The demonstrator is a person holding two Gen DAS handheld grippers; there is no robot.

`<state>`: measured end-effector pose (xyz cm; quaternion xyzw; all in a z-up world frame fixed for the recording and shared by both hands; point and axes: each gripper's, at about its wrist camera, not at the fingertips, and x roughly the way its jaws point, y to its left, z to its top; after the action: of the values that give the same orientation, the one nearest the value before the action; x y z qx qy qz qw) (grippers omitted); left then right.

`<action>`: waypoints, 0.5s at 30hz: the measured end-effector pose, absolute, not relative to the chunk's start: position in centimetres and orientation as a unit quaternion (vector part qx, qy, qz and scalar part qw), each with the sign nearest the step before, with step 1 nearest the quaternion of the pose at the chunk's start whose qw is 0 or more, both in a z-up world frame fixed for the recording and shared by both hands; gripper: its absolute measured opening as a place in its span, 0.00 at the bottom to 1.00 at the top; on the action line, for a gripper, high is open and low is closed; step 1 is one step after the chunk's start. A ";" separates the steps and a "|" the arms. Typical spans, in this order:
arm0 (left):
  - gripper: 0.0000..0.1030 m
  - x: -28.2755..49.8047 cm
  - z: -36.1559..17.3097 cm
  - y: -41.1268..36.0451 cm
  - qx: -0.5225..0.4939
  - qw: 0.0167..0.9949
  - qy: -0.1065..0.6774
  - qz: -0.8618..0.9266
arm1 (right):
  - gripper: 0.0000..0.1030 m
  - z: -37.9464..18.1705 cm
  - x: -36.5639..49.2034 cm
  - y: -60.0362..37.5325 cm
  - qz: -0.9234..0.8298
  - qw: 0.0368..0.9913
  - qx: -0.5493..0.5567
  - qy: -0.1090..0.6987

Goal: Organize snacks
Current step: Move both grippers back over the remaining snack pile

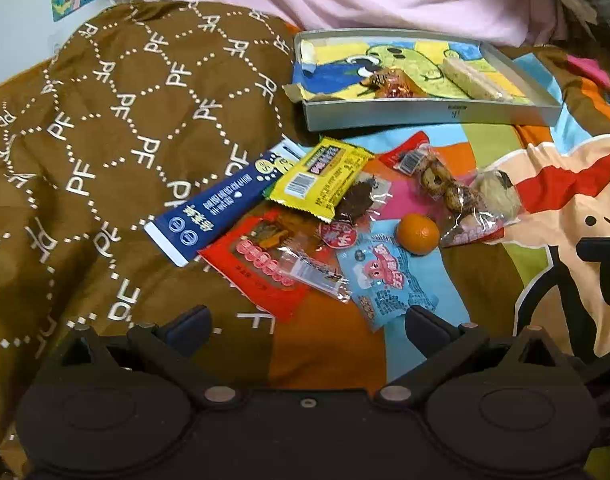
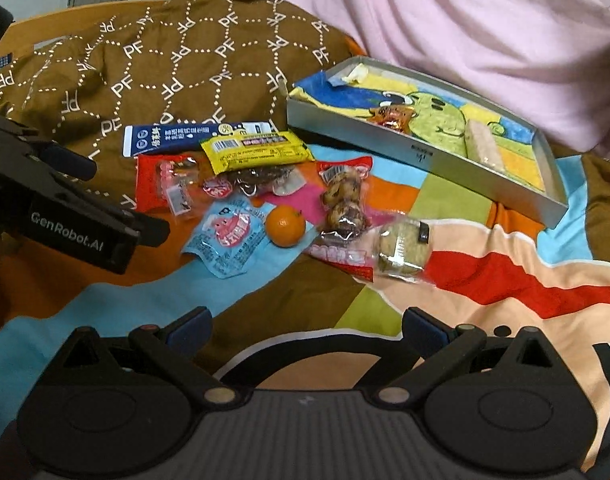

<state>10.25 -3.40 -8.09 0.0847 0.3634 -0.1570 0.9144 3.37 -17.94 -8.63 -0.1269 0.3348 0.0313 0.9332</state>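
The snacks lie in a loose heap on a bed: a small orange (image 2: pixel 285 226), round and matte, sits just beside a pale blue packet (image 2: pixel 225 242), with a long navy sachet (image 2: pixel 177 139), a yellow crinkly wrapper (image 2: pixel 257 152) and a red pouch (image 2: pixel 161 184) overlapping each other behind them. To the right a clear bag of knobbly brown biscuits (image 2: pixel 343 204) touches a wrapped pale round cake (image 2: pixel 401 250). They look tipped out together, waiting to be sorted.

Beyond the heap stands a shallow grey box (image 2: pixel 425 156) (thin card by the look of it) lined with a cartoon print; a shiny red-gold sweet (image 2: pixel 393 116) and a pale bar (image 2: pixel 481 144) already lie inside, so it is probably the destination.

The left tool (image 1: pixel 305 328) hovers low over the near edge of the pile, spread wide and holding nothing. The right tool (image 2: pixel 305 330) hangs further back, likewise released and empty. Under everything is a soft patchwork-coloured bedcover (image 2: pixel 505 280), with a brown monogrammed cloth (image 2: pixel 165 60) and pink fabric (image 2: pixel 465 20) bunched behind.
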 end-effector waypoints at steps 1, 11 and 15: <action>0.99 10.4 -8.2 -3.5 0.084 0.913 0.367 -0.157 | 1.00 -8.7 3.5 -18.0 0.033 0.932 -0.128 0.337; 0.99 11.2 -9.0 -4.8 0.079 0.904 0.390 -0.159 | 1.00 -8.9 5.0 -19.1 0.036 0.928 -0.187 0.321; 0.99 11.1 -9.3 -5.6 0.085 0.899 0.392 -0.173 | 1.00 -8.4 5.3 -20.1 0.029 0.932 -0.212 0.293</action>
<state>11.07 -5.58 -9.32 0.0850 0.3923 -0.1727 0.8995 5.32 -20.12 -8.44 -0.2116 0.2934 0.0294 0.9318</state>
